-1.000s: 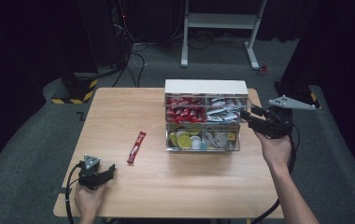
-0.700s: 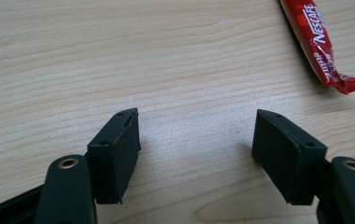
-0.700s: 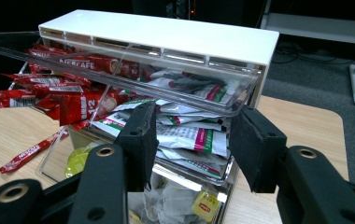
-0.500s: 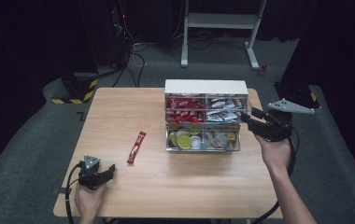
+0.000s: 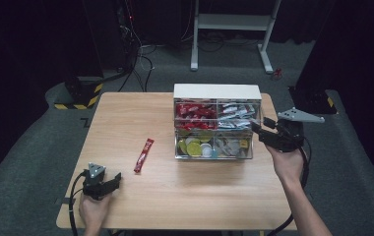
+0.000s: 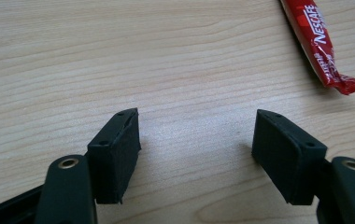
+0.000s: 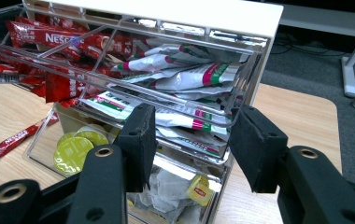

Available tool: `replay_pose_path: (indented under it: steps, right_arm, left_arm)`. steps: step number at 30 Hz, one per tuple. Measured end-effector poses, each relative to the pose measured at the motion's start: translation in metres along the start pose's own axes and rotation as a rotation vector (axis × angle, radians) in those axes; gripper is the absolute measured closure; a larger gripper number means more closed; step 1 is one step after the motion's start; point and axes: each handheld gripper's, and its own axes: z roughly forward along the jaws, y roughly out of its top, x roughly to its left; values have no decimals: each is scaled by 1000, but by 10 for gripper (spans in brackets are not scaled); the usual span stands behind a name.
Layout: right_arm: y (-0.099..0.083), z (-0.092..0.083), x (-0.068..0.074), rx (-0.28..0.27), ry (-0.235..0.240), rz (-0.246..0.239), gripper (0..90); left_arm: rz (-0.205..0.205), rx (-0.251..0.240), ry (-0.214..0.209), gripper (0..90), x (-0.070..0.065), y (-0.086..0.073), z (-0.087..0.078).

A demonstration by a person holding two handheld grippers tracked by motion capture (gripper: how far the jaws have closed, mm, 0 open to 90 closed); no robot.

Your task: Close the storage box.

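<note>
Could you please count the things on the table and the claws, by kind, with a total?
Clear organizer box: 1
Loose red Nescafe stick: 1
Claws, left claw and right claw: 2
Total: 4
The sachets and pods inside the box overlap too much to count.

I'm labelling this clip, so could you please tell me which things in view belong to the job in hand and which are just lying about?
In the job:
- right gripper, jaws open at the clear organiser
- white-and-green sachets in its upper right bin

Lying about:
- loose red Nescafe stick on the table
- left gripper, open, resting
- green pods
- red sticks in the organiser
</note>
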Motion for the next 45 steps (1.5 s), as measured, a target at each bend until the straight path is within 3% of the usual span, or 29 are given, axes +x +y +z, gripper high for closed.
replay_pose_path:
  steps: [11,20,31,35,45]
  right_arm:
    - [-7,7,1,52,-13,-28,509]
    - [-10,4,0,42,6,-14,488]
    - [-20,-11,-8,-25,12,-3,444]
    - [-24,-16,-12,-66,-11,-9,416]
    - [-36,-28,-20,-104,-31,20,414]
  left_arm:
    - [-1,0,0,324,0,0,0]
    - [-1,0,0,325,0,0,0]
    - [0,0,0,324,0,0,0]
    - [-1,0,0,324,0,0,0]
    - [-1,0,0,324,0,0,0]
